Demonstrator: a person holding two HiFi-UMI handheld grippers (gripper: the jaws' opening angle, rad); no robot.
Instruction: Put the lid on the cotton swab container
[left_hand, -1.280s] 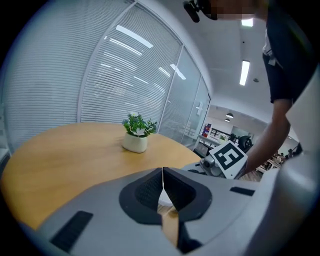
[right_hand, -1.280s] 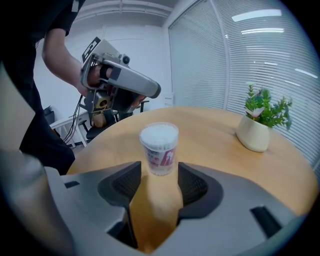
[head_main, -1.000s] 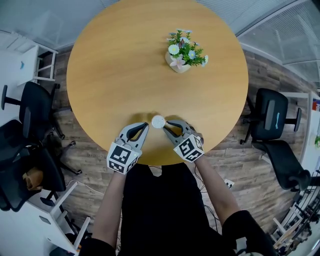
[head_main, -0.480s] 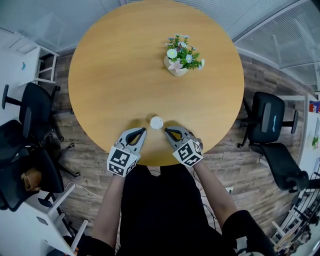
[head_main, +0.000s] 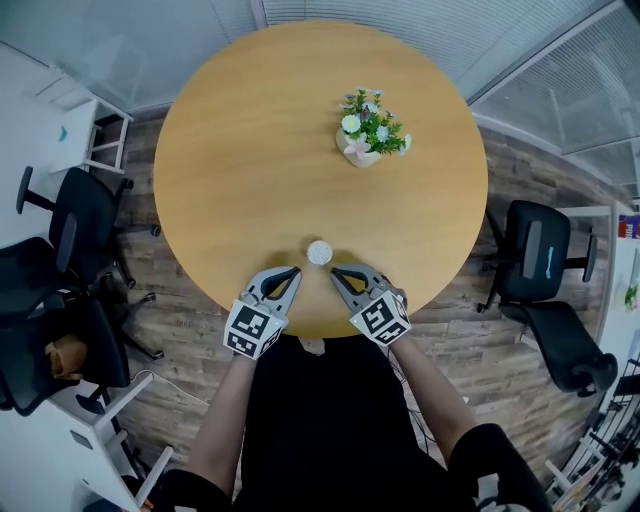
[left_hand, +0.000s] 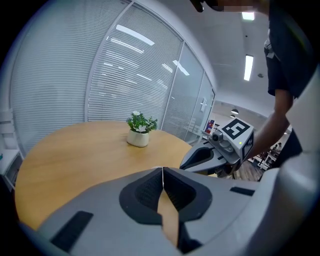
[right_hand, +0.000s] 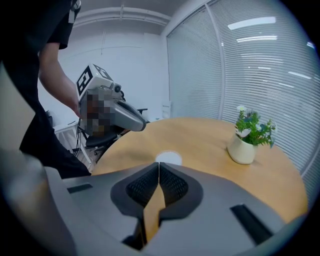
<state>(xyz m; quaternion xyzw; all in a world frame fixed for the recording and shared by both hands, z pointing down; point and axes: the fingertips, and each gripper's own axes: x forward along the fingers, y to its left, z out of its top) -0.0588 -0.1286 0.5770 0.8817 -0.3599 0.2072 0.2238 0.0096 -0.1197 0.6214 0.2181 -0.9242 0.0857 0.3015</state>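
Observation:
A small round white cotton swab container (head_main: 319, 252) with its white lid on top stands on the round wooden table (head_main: 260, 150) near the front edge. In the right gripper view the container (right_hand: 169, 158) shows as a white disc just beyond the jaw tips. My left gripper (head_main: 290, 272) sits to its lower left, shut with nothing between the jaws. My right gripper (head_main: 338, 270) sits to its lower right, also shut and empty. Both are apart from the container. In each gripper view the jaws meet tip to tip: left gripper (left_hand: 162, 170), right gripper (right_hand: 159, 164).
A white pot of flowers (head_main: 368, 133) stands at the far right part of the table. Black office chairs stand to the left (head_main: 70, 230) and right (head_main: 545, 250) on the wooden floor. A white shelf unit (head_main: 70, 130) is at the left.
The right gripper has let go of the container and shut empty. Both grippers have drawn back slightly toward the table's front edge.

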